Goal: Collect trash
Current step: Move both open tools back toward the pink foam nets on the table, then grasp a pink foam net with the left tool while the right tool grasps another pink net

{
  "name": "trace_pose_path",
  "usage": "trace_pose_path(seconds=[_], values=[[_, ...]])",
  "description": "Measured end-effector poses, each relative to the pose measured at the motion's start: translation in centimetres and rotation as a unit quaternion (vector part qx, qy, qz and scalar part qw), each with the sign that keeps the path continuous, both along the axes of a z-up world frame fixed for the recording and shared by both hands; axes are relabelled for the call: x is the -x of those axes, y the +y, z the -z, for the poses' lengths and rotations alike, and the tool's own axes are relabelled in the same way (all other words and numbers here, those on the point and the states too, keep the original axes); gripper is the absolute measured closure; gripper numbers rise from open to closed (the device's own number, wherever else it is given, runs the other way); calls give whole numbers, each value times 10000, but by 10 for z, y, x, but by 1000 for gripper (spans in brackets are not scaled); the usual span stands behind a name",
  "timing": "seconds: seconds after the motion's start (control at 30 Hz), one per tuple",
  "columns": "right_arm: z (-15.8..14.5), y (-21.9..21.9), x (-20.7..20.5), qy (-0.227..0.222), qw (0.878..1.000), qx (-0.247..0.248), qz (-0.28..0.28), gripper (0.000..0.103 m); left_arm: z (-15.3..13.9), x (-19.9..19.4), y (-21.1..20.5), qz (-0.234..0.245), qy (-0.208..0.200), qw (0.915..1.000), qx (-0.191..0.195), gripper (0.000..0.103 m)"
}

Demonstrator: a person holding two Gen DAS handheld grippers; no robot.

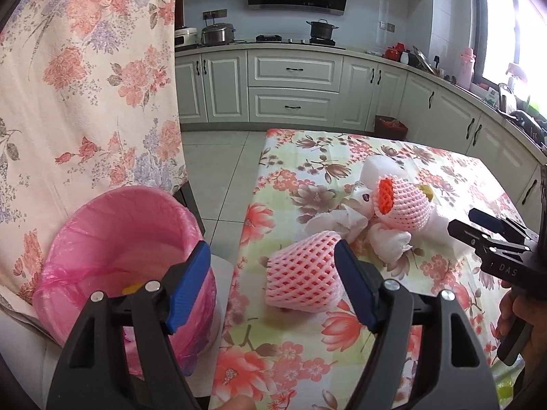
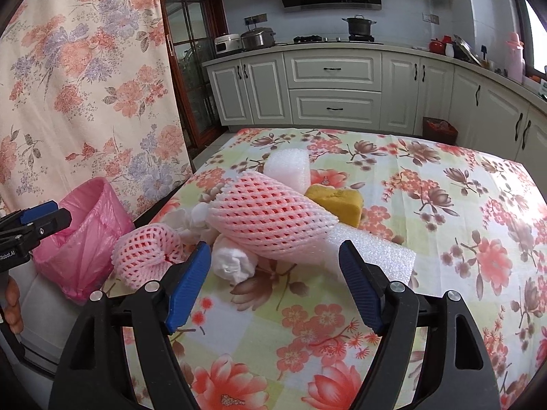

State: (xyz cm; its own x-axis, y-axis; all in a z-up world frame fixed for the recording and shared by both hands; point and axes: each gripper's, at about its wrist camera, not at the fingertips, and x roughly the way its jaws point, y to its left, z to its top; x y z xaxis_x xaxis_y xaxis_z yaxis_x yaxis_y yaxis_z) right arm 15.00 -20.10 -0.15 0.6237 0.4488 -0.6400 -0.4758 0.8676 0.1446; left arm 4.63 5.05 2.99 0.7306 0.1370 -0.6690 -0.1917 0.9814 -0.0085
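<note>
Basically both grippers, left gripper [image 1: 271, 287] & right gripper [image 2: 275, 287], spread wide, gripping nothing; bin [image 1: 102, 235] lower left, beside table edge for short drops.

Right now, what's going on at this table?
A person with a handheld gripper in each hand is clearing trash off the floral table. Both the left gripper and the right gripper have open jaws, holding nothing. The small pink foam net lies just ahead of the left one. A bigger foam net, tissues, white foam and a yellow sponge remain piled. The pink-lined bin stands beside the table.
</note>
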Motion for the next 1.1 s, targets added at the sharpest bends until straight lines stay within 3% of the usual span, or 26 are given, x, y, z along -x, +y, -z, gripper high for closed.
trace_pose_path(seconds=[0.37, 0.97, 1.03, 1.1], values=[[5, -5, -21, 7, 9999, 102, 15, 20, 36, -34, -14, 168, 438, 9988, 116, 30], [16, 47, -65, 97, 9981, 367, -489, 19, 80, -65, -20, 286, 1021, 9941, 223, 27], [19, 52, -68, 125, 9978, 395, -519, 19, 84, -66, -21, 297, 1074, 9936, 195, 30], [23, 55, -72, 184, 9975, 432, -530, 19, 87, -66, -22, 329, 1118, 9930, 205, 39]])
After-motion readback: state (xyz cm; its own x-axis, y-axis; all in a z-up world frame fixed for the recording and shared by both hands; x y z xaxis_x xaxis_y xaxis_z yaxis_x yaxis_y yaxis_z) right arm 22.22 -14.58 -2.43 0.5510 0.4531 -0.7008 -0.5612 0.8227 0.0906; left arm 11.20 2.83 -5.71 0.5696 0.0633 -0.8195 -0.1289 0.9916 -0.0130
